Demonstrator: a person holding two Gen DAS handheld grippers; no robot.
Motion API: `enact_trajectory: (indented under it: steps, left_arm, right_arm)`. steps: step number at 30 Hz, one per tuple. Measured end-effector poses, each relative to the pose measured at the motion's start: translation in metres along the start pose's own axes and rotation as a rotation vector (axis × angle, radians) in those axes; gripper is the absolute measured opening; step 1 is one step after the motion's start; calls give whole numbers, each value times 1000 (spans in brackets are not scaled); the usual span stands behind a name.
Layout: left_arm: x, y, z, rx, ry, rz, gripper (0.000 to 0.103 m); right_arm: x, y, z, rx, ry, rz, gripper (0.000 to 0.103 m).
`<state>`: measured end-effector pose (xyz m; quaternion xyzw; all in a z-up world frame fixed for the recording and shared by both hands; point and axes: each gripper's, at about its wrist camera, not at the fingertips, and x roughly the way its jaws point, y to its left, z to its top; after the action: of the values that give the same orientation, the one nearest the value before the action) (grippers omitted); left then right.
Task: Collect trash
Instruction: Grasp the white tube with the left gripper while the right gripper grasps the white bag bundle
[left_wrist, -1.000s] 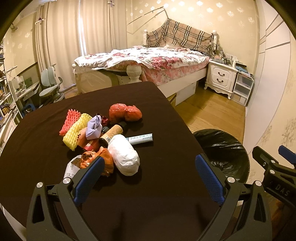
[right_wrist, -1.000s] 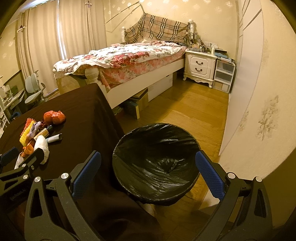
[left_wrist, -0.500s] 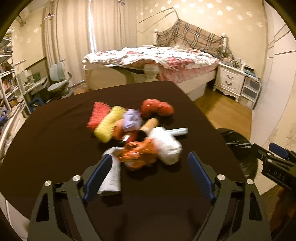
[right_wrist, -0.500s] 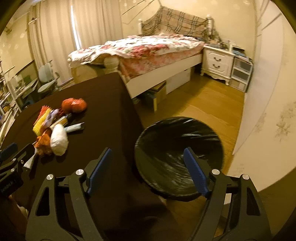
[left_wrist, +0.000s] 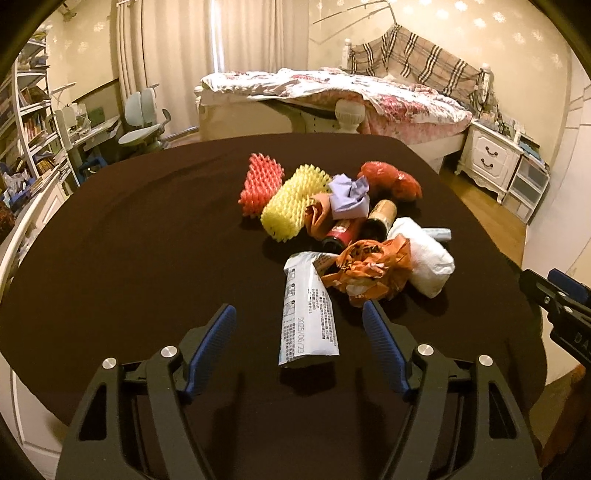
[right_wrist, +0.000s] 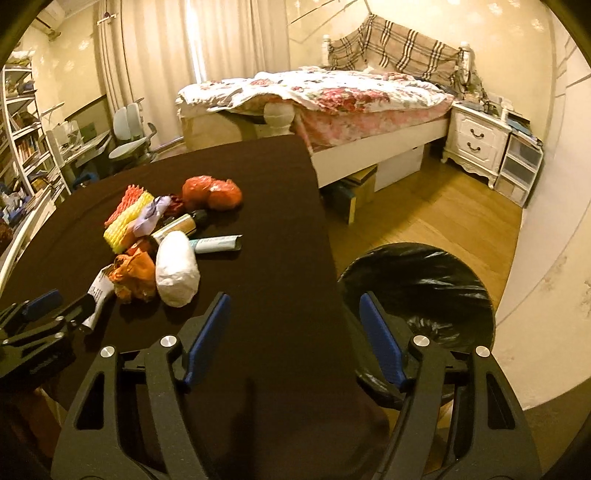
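**Both grippers brought toward the trash pile, nothing yet grasped**

The left gripper (left_wrist: 299, 332) is aimed down at the near end of the pile; its jaws are closing, and the flat white packet (left_wrist: 308, 317) is seen in the gap between the blue pads, though no pad is pressed on it, so nothing is held. The packet appears to have been singled out because it lies nearest and apart enough from the rest to be pinched cleanly. The right gripper (right_wrist: 293, 325) is held over the table's near right corner, beside the black-lined bin (right_wrist: 417, 295); its jaws are likewise closing, with only bare cloth and the bin's rim behind them and no object between them.

The trash is heaped together near the middle of the table (left_wrist: 129, 240): a crumpled orange bag (left_wrist: 373, 271) is touching the packet's far end; a white wad (left_wrist: 424, 258) is lying against it on the right; behind these are found two small bottles, a purple scrap, a yellow foam net (left_wrist: 291, 206), a red foam net (left_wrist: 260, 182) and a red crumpled bag (left_wrist: 388, 179); a small tube (right_wrist: 216, 243) is lying just past the wad. The bin is stood on the floor close against the table edge, presumably so that items can be dropped with a short carry.

The surface is covered by a dark brown cloth, plain and matte; beyond it a bed with a floral quilt, a white nightstand, curtains, a desk chair and bookshelves are seen under warm light, over a wooden floor.
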<state>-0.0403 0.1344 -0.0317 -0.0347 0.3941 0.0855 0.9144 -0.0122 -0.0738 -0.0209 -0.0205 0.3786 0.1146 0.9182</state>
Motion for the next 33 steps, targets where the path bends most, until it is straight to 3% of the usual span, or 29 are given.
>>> enact_trajectory:
  steps: [6,8,10,26,33]
  left_arm:
    - [15,3,-3,-15,42,-9,53]
    - [18,6,-5,-22,57,-30,40]
    - [20,10,-6,-32,70,-51,34]
    - [0,53,-8,-120,27,-18,30]
    - [4,62,-8,-139,36,1,30]
  right_arm:
    - [5,8,-3,-15,22,17,70]
    - [8,12,-3,-22,28,23,71]
    - [10,15,-3,-27,34,29,71]
    - [21,57,13,-98,22,96,70]
    - [37,76,17,-126,57,145,54]
